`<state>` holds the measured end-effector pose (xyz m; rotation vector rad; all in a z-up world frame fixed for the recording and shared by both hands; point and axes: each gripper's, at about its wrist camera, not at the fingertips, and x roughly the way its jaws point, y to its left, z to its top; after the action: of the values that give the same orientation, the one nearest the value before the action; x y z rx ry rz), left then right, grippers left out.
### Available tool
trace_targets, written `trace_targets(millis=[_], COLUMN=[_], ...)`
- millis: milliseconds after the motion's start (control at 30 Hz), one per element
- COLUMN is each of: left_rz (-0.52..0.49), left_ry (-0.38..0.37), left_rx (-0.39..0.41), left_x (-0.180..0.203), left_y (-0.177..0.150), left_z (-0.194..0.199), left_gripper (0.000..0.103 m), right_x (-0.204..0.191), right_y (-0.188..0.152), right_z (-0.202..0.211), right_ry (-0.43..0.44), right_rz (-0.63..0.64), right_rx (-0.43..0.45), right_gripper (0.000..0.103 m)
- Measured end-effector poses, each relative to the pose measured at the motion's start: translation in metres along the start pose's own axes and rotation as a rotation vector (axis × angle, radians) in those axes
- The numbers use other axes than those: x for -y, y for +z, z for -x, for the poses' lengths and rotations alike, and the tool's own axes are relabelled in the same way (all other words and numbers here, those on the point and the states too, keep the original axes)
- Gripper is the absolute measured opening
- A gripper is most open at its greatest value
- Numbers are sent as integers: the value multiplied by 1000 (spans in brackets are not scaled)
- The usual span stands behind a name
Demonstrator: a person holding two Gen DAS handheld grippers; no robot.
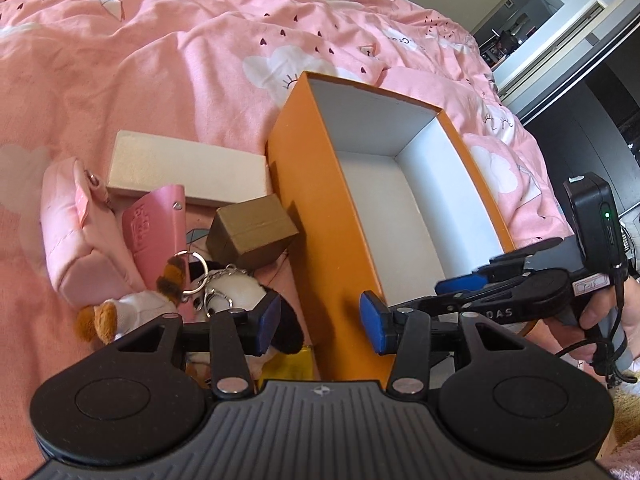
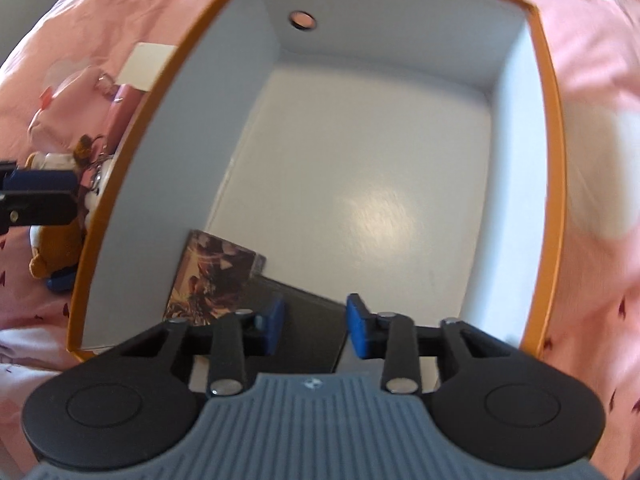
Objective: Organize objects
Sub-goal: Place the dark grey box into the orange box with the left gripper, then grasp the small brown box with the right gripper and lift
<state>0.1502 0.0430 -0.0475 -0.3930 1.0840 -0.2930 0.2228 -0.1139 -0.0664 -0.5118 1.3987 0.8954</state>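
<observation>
An open orange box (image 1: 320, 216) with a white inside stands on the pink bed; the right wrist view looks down into it (image 2: 554, 160). A printed card box (image 2: 212, 276) and a flat black item (image 2: 304, 320) lie at its near end. My right gripper (image 2: 315, 330) is open and empty just above the black item; it also shows in the left wrist view (image 1: 464, 284). My left gripper (image 1: 320, 324) is open and empty over the box's near left wall, beside plush keychain toys (image 1: 224, 300). A brown small box (image 1: 252, 232), pink card holder (image 1: 154, 224), pink pouch (image 1: 80, 232) and white flat box (image 1: 188, 168) lie left of the orange box.
The pink patterned duvet (image 1: 160, 60) covers the bed all around. A doorway and dark furniture (image 1: 560, 40) are beyond the bed's far right edge. A yellow item (image 1: 288, 364) lies under my left gripper by the box wall.
</observation>
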Motion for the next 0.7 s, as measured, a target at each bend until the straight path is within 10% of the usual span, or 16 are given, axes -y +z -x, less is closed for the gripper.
trace_targets(millis=[333, 700], left_rz=[23, -45], left_ry=[-2, 62], left_rx=[-5, 30], left_x=[-8, -4], left_y=[-4, 4], left_z=[1, 7], left_gripper=[53, 57], right_x=[18, -17], right_y=[-8, -2], right_z=[-16, 21], right_ry=[67, -11], right_rz=[-184, -5], right_rx=[-53, 57], right_gripper=[40, 41])
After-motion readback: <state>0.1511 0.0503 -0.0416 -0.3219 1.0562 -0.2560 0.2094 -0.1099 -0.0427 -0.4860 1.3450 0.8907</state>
